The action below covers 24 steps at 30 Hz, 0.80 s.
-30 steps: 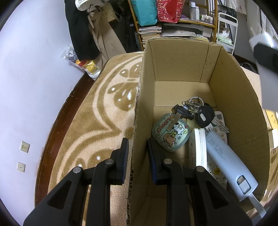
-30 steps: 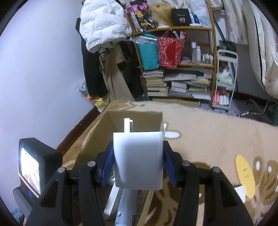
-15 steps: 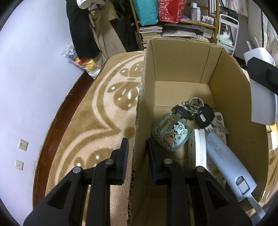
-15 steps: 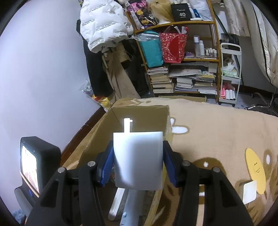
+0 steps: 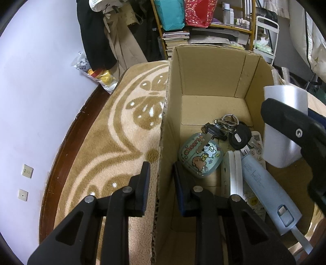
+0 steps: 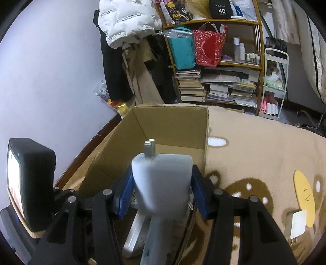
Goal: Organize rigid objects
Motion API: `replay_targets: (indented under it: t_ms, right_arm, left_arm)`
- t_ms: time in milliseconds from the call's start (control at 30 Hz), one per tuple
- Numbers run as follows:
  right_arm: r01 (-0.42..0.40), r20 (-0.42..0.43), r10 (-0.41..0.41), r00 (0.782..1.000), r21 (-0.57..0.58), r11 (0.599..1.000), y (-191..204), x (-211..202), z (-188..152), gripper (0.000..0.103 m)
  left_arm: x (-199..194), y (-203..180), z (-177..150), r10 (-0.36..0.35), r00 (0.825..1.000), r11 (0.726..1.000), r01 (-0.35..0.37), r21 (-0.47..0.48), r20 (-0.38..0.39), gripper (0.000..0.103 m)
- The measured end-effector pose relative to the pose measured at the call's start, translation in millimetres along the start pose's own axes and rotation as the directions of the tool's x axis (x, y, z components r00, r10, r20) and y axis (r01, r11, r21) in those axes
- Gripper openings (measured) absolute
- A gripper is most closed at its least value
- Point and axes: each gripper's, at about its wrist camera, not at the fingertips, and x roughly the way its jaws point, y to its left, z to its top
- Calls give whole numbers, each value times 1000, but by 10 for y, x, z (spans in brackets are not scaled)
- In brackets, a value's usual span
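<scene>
On the patterned beige rug [image 5: 114, 142] sits the cardboard box [image 5: 212, 77]; left gripper [image 5: 161, 181] jaws pinch its wall; right gripper [image 6: 161, 195] clamps a white charger [image 6: 163, 179], seemingly above the box; bookshelf [image 6: 216, 67] behind.

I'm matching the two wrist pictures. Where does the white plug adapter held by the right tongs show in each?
Left wrist view: the white plug adapter is at the right edge, over the cardboard box.
Right wrist view: it fills the lower centre, clamped in the right tongs, prongs pointing away.
Shared landmark: the red bag on the shelf.
</scene>
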Motion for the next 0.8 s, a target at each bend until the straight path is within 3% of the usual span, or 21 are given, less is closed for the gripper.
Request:
replay_targets:
  t_ms: [600,800]
  right_arm:
    - [36,27,-36,999,-5,999,45,-125,69,57]
    - [52,43,-51,998,-16,999,36,-236,137,67]
  left_arm:
    - [21,23,4,-14,1000,1000,14,-17,-7,23]
    - [22,24,4,-14,1000,1000,14,-16,-8,23]
